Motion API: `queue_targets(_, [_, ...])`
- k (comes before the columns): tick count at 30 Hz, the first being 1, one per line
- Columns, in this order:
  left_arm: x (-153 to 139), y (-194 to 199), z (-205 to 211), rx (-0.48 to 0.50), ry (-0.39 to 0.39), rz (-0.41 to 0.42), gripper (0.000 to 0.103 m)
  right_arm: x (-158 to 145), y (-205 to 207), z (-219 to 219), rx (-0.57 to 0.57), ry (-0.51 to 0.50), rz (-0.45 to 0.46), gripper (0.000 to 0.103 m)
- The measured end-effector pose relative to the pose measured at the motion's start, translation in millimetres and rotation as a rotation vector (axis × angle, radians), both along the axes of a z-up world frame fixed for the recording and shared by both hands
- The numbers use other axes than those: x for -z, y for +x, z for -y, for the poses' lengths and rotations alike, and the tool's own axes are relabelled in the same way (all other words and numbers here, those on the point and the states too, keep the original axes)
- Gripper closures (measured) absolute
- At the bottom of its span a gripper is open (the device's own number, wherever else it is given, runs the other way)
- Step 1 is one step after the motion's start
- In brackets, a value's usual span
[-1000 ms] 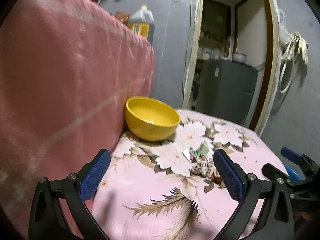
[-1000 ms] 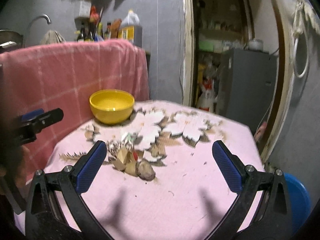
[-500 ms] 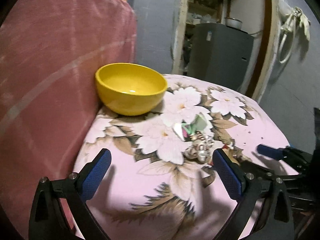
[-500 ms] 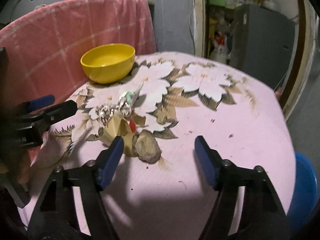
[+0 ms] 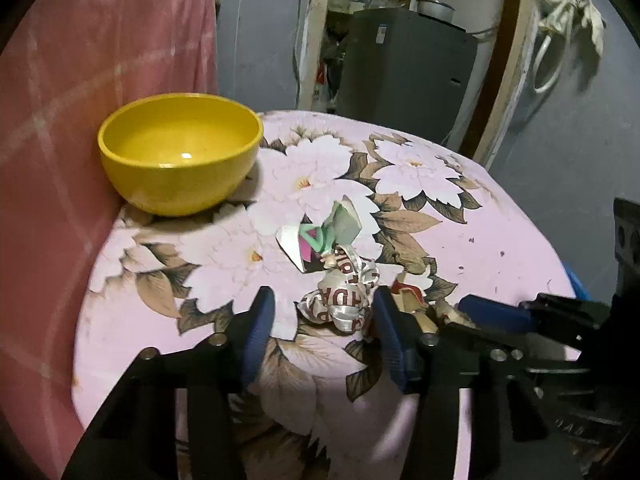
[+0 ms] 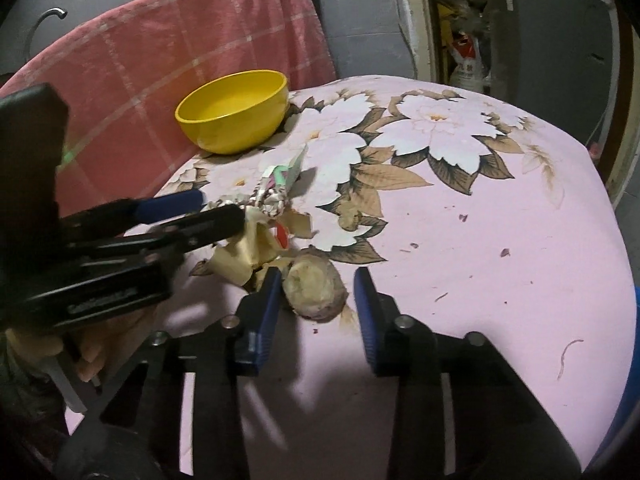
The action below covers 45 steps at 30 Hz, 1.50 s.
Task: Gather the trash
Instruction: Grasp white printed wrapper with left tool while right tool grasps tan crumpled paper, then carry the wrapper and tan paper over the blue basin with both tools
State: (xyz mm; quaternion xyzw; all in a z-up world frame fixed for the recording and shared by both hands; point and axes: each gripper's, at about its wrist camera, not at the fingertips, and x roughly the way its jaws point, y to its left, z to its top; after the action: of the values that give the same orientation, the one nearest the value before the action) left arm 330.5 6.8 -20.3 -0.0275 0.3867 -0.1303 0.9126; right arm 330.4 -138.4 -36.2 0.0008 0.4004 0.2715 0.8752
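On the pink floral tablecloth [image 5: 500,248] lies a small heap of trash. A crumpled silver wrapper with red letters [image 5: 340,300] sits between the jaws of my left gripper [image 5: 324,316], which are closing; a gap still shows on the left side. A brown crumpled ball [image 6: 314,292] sits between the closing jaws of my right gripper [image 6: 316,292]; the left pad is at it, the right pad just off it. A green, pink and white wrapper [image 5: 320,236] lies behind the silver one. Tan paper scraps [image 6: 244,252] lie between the two grippers.
A yellow bowl [image 5: 180,152] stands at the table's back left, against a pink checked cloth [image 5: 80,80]. A blue bin [image 6: 632,420] shows past the table's right edge. A dark fridge [image 5: 404,72] stands in the doorway behind. A hand [image 6: 92,356] holds the left gripper.
Both grippers have tipped down and come in over the trash heap. Their jaws have narrowed from wide open, the left around the silver wrapper, the right around the brown ball.
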Motion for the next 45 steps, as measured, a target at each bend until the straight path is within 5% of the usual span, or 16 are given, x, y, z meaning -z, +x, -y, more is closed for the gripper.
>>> queue_targets(4, [1.7, 2.3, -5.1, -0.001, -0.061, -0.038, 0.076, 0.1, -0.7, 0.2, -0.006, 0.008, -0.001, 0.053])
queue_targets(21, [-28.5, -59.1, -8.2, -0.053, -0.076, 0.096, 0.079, -17.9, -35.8, 17.3, 0.034, 0.040, 0.112, 0.057])
queue_targets(29, [-59.5, -99.5, 7.1, -0.053, -0.154, 0.278, 0.079, -59.0, -78.6, 41.8, 0.076, 0.098, 0.324, 0.057])
queue_targets(45, [-134.7, -147.0, 84.6, 0.038, -0.174, 0.613, 0.079, -134.4, -160.7, 104.7, 0.255, 0.098, 0.769, 0.056])
